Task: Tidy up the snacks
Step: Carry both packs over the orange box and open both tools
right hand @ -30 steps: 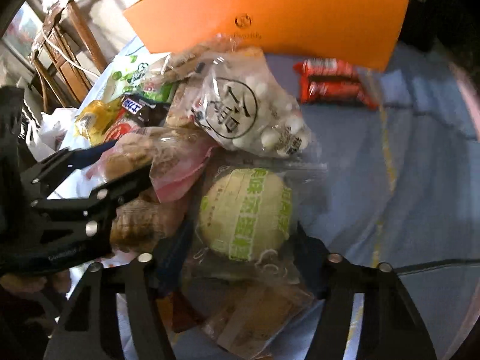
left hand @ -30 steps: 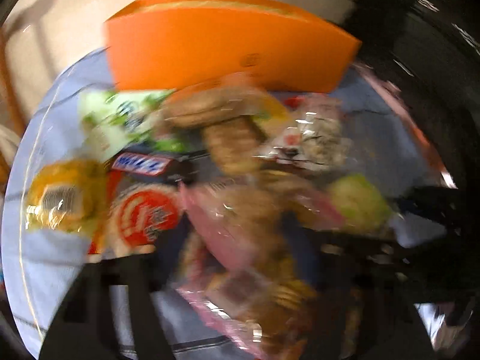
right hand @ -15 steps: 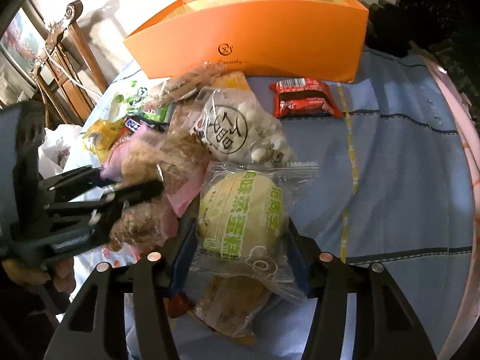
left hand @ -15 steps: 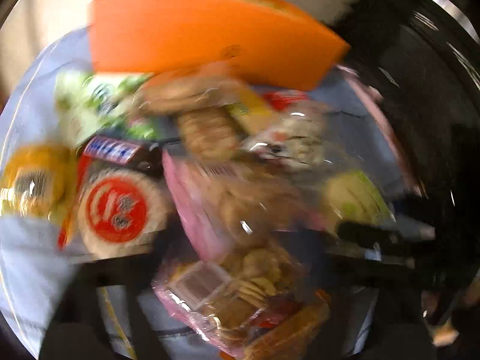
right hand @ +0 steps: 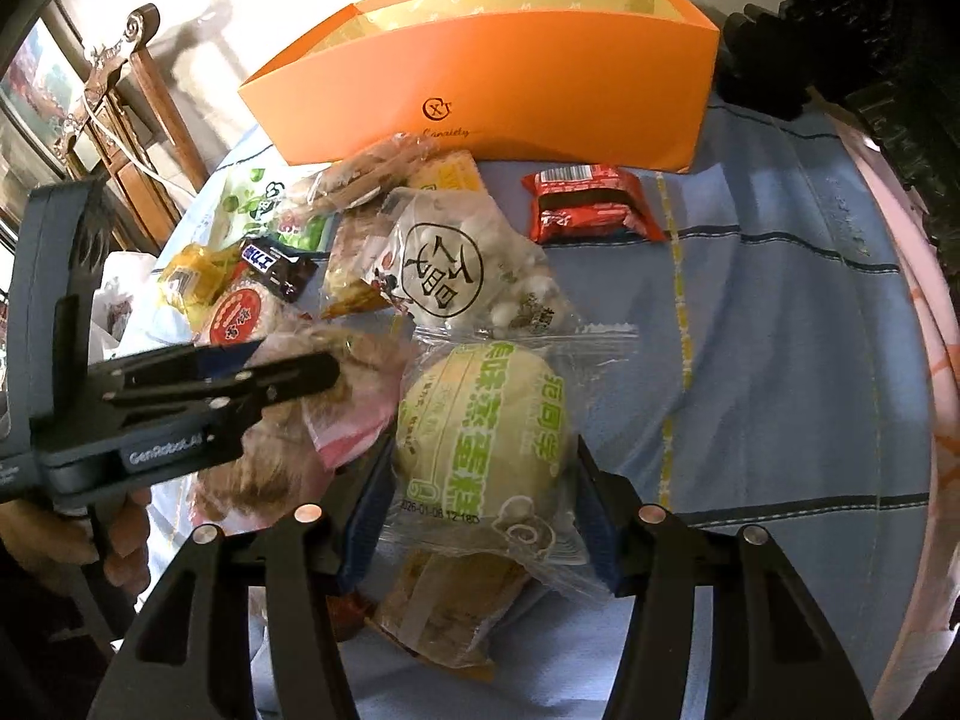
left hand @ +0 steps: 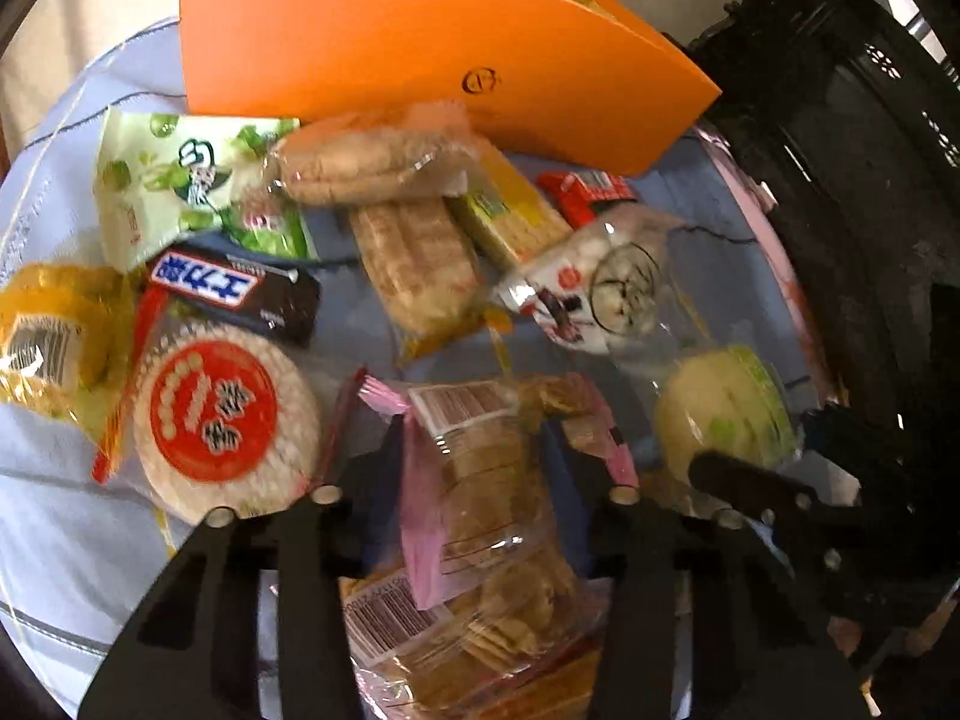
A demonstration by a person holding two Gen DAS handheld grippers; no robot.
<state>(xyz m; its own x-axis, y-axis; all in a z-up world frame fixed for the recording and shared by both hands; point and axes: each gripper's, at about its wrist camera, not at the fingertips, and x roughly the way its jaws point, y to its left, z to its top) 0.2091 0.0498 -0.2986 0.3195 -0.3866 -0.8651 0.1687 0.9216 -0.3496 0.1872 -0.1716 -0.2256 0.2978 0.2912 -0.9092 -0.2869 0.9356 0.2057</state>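
An open orange box [right hand: 480, 96] stands at the back of a blue cloth, also in the left wrist view [left hand: 420, 54]. Many wrapped snacks lie in front of it. My right gripper [right hand: 477, 474] is shut on a round green-printed cake in clear wrap [right hand: 480, 432], lifted a little above the pile. My left gripper [left hand: 480, 456] is shut on a pink-edged clear bag of brown biscuits [left hand: 480, 480]; it shows from the side in the right wrist view [right hand: 288, 378]. The green cake shows at the right of the left wrist view [left hand: 726, 414].
On the cloth lie a red wrapped bar [right hand: 588, 210], a bag of white balls [right hand: 462, 264], a round red-label rice cracker [left hand: 222, 414], a green pea packet [left hand: 186, 186], a dark chocolate bar [left hand: 234, 294] and a yellow packet [left hand: 54, 336]. Dark carved furniture [left hand: 840, 180] stands right.
Both grippers have risen and drawn back from the pile, each with its snack held. The right one lifted the green cake; the left one lifted the biscuit bag.
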